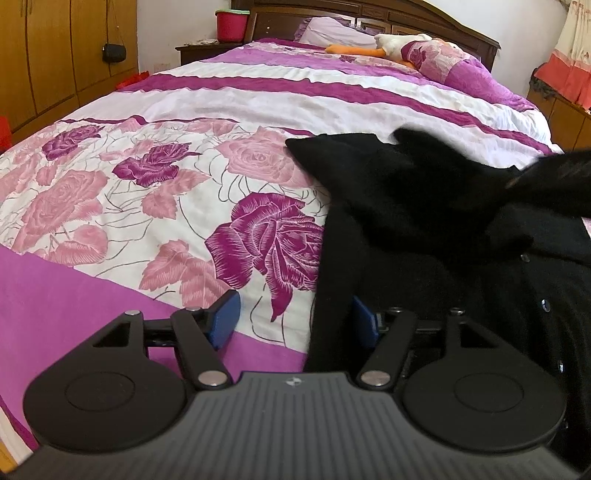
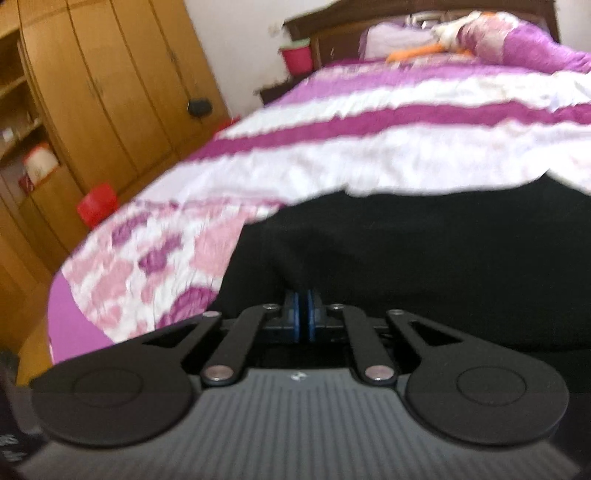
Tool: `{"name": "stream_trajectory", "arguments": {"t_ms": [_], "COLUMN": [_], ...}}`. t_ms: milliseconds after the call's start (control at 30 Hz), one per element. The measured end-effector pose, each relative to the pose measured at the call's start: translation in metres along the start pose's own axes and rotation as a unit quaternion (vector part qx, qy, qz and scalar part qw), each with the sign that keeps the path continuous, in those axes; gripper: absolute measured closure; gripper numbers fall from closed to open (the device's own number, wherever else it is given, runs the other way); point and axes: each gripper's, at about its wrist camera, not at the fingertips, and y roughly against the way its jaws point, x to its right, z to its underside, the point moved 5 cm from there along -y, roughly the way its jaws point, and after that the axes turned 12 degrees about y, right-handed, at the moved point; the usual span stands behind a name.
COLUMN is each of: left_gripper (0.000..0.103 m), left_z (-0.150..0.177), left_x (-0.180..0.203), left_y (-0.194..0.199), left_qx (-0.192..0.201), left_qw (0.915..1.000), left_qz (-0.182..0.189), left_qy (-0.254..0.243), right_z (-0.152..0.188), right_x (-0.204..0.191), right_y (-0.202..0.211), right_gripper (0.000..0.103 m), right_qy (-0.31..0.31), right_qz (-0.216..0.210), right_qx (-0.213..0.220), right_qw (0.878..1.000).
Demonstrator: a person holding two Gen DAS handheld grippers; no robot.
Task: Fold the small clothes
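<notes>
A black buttoned knit garment (image 1: 424,229) lies crumpled on the floral bedspread (image 1: 147,192), at the right of the left wrist view. My left gripper (image 1: 295,317) is open, its blue pads (image 1: 225,317) astride the garment's left edge near the bed's front. In the right wrist view the same black garment (image 2: 424,258) fills the middle. My right gripper (image 2: 303,314) is shut, its blue pads pressed together with black fabric drawn up between them. A lifted, blurred part of the garment (image 1: 554,177) hangs at the far right of the left wrist view.
The bed's striped purple and white cover (image 1: 295,92) stretches back to pillows (image 1: 443,59) and a stuffed duck (image 1: 391,44) at the headboard. Wooden wardrobes (image 2: 110,92) stand left of the bed. A red bucket (image 1: 231,24) sits on the nightstand.
</notes>
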Motion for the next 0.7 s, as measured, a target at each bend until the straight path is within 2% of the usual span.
{"name": "stream_trajectory", "arguments": {"t_ms": [200,333,567,700], "left_gripper": [0.032,0.032,0.032,0.032], "left_z": [0.0,0.0,0.0,0.0], "left_x": [0.002,0.003,0.005,0.007], "left_y": [0.001,0.0,0.0,0.0], "left_qx": [0.001,0.0,0.0,-0.001], "left_qw": [1.0,0.9999,0.9998,0.9996], "left_qz": [-0.006,-0.01,-0.019,-0.025], "left_qy": [-0.002,-0.004,-0.011,-0.015], "right_z": [-0.011,-0.003,0.037,0.065], "right_x": [0.055,0.096,0.157,0.188], "right_y": [0.052,0.074,0.078,0.077], "right_gripper": [0.097,0.097,0.097,0.094], "right_qy": [-0.058,-0.094,-0.169,-0.231], "right_qz": [0.039,0.075,0.144,0.163], "right_qx": [0.058,0.072,0.044,0.012], "right_qw": [0.996,0.99,0.974,0.959]}}
